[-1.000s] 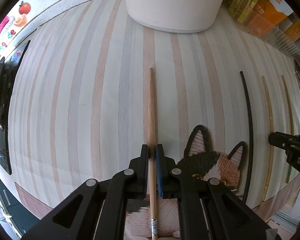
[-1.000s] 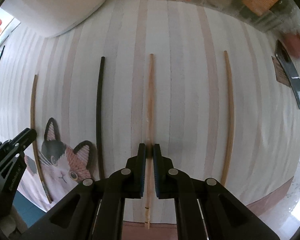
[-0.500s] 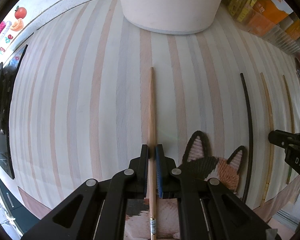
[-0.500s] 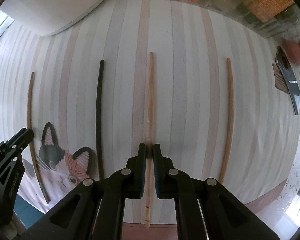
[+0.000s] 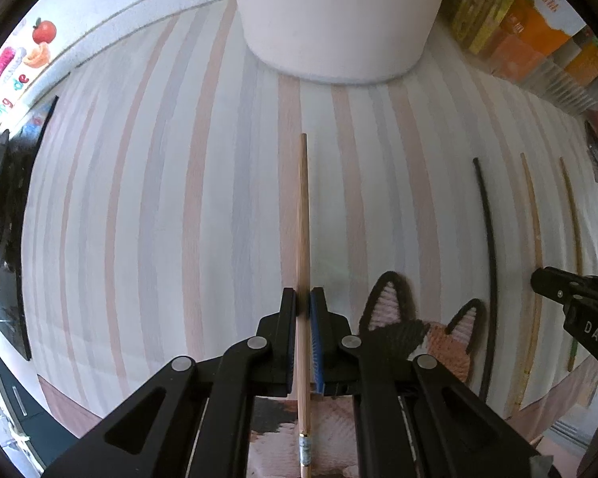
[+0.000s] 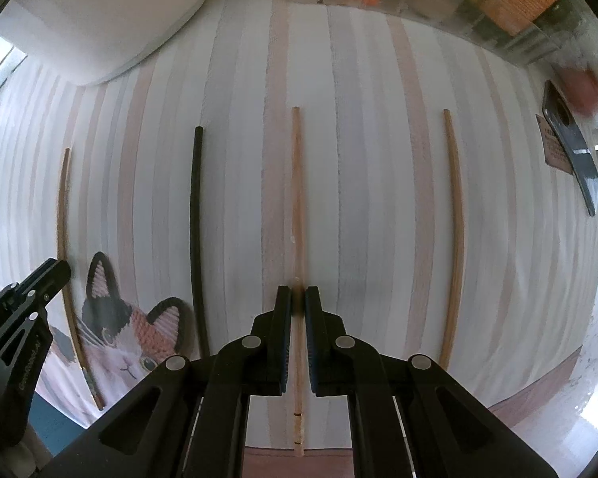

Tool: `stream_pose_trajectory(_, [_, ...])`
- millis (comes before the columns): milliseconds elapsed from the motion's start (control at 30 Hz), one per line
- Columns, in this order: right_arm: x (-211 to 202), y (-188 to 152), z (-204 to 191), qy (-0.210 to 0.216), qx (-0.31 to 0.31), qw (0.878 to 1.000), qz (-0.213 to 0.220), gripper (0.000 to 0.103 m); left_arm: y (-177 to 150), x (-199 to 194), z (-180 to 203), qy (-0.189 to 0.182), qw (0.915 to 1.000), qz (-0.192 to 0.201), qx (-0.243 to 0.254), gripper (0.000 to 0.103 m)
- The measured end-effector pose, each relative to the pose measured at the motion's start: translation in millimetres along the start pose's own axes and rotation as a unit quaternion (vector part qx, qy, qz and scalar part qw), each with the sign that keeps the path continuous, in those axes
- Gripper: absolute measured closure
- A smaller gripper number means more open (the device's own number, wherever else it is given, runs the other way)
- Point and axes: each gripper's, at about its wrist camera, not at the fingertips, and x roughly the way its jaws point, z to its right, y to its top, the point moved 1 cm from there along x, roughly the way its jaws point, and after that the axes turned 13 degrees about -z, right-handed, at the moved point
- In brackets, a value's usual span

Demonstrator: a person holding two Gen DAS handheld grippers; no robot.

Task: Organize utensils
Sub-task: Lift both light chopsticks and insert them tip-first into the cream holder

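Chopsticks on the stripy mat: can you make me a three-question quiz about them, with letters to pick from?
1. Where is the black chopstick?
A. beside the cat coaster
B. inside the white pot
C. on the phone

2. How many chopsticks show in the right wrist view?
A. two
B. four
C. six

3. What is the left gripper doing?
A. wide open
B. shut on a chopstick
C. holding the coaster

Answers:
1 A, it lies on the mat just right of the cat's ear.
2 B, three wooden ones and one black.
3 B, its jaws pinch the wooden stick between them.
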Motion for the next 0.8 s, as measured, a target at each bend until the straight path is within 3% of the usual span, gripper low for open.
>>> stream_pose_trajectory(167, [-13, -11, 12, 0.021, 0.005, 0.999, 0.026, 0.096, -9, -31, -2, -0.007, 0.9993, 0.035, 0.008, 0.099])
stream_pose_trajectory(500, [-81, -42, 27, 0.061, -0.008, 0.992, 0.114, 0.096, -18, -113, -17, -0.043, 0.9925, 0.114, 0.008, 0.099])
stream_pose_trajectory(800, [-160, -50, 17, 0.105, -0.012, 0.973, 0.205, 0.096, -12, -203, -32, -0.091, 0.9749, 0.203, -0.003, 0.099])
